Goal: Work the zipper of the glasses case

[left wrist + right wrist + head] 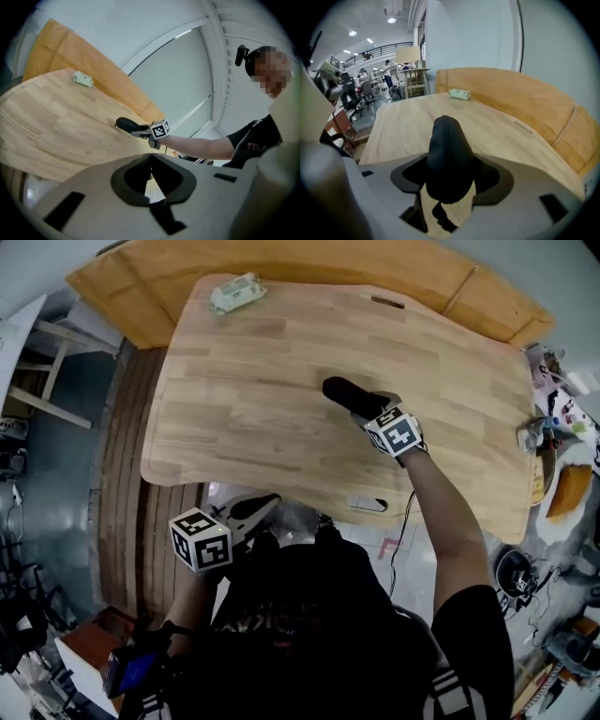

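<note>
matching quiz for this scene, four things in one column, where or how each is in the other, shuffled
1 black oval glasses case
2 small pale green object
3 left hand-held gripper
4 right hand-held gripper

a jaws together, empty
b far end of the light wooden table
c jaws either side of the case
d mid-table, between jaws

Pairs: 1-d; 2-b; 3-a; 4-c

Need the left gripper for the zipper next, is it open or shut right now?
Shut. The left gripper has its jaws touching at the tips, with nothing between them.
</note>
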